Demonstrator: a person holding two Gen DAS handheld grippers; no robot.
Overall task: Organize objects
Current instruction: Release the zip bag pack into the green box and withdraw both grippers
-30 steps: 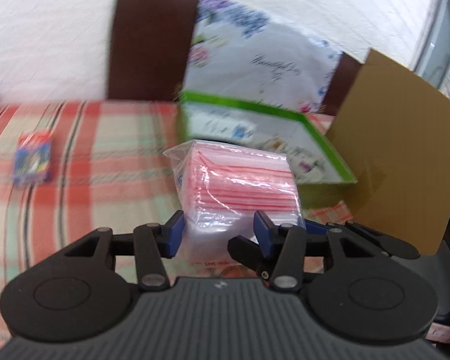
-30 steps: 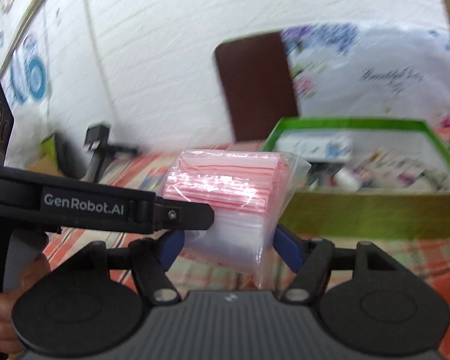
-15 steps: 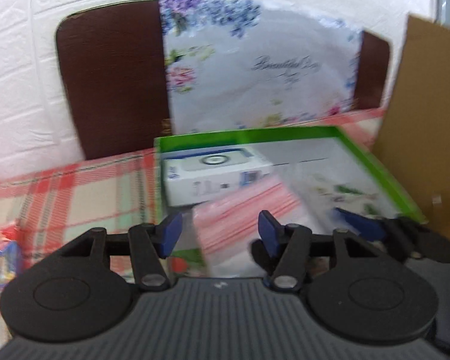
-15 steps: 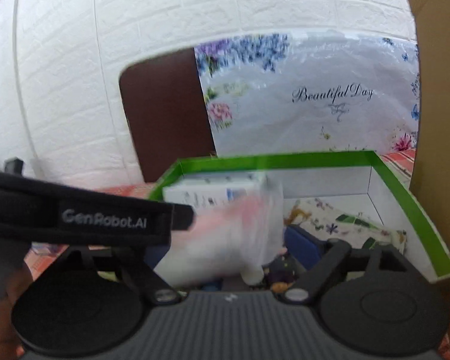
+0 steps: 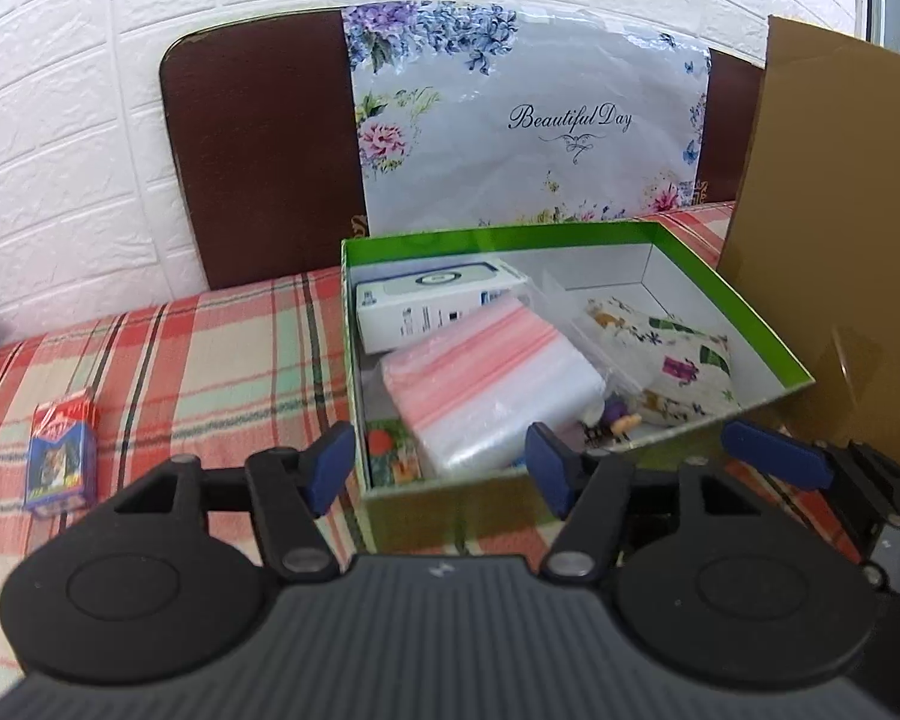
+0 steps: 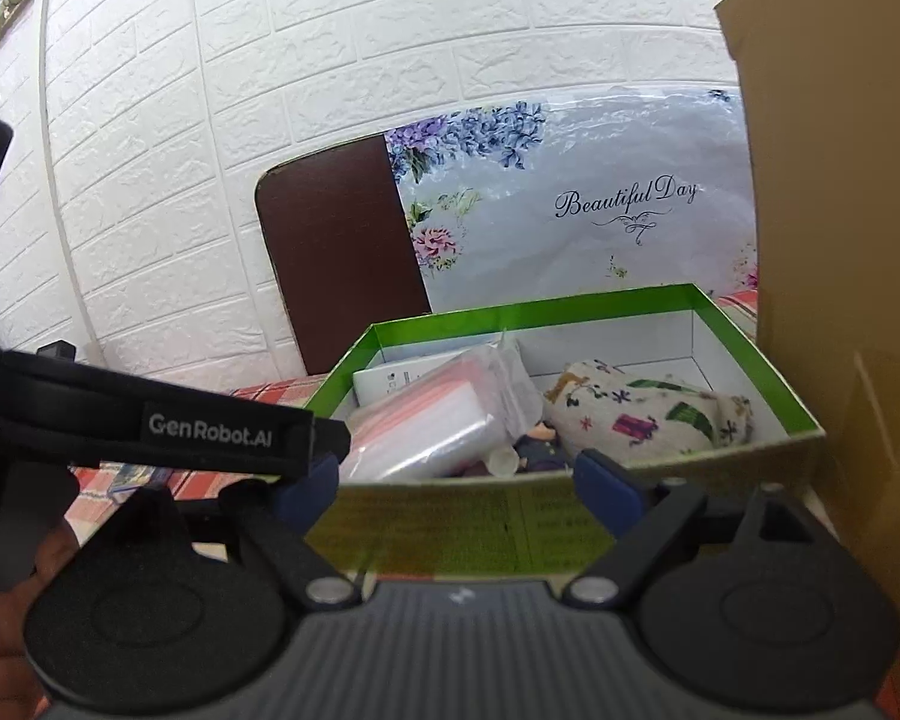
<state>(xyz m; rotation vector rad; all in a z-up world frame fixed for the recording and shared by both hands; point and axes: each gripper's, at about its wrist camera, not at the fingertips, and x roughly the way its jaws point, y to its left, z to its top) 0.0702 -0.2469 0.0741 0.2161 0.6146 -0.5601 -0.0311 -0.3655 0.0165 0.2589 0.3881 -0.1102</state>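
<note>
The green box [image 5: 744, 306] sits on the plaid-covered counter [image 5: 210, 360], its right side close against a tall cardboard sheet [image 5: 840, 240] and its far edge near a floral bag [image 5: 528, 138] propped before a brown chair back [image 5: 258, 162]. Open cloth spreads only to the box's left.

The pack of zip bags [image 5: 486, 384] lies tilted inside the box, leaning on a white carton [image 5: 432, 306], beside a patterned fabric pouch [image 5: 672, 366].

The left gripper [image 5: 438, 468] hovers level at the box's near wall, its blue-padded jaws spread wide with nothing between them. The right gripper [image 6: 456, 480] sits just beside it, also at the near wall, jaws parted and empty; one blue pad of it shows in the left view at the right.

Only the left view shows a small card pack [image 5: 60, 456] lying alone on the cloth, well apart from the box. Only the right view shows the person's left hand [image 6: 6, 612] on the left gripper's handle, and the printed label on the box's outer wall.
</note>
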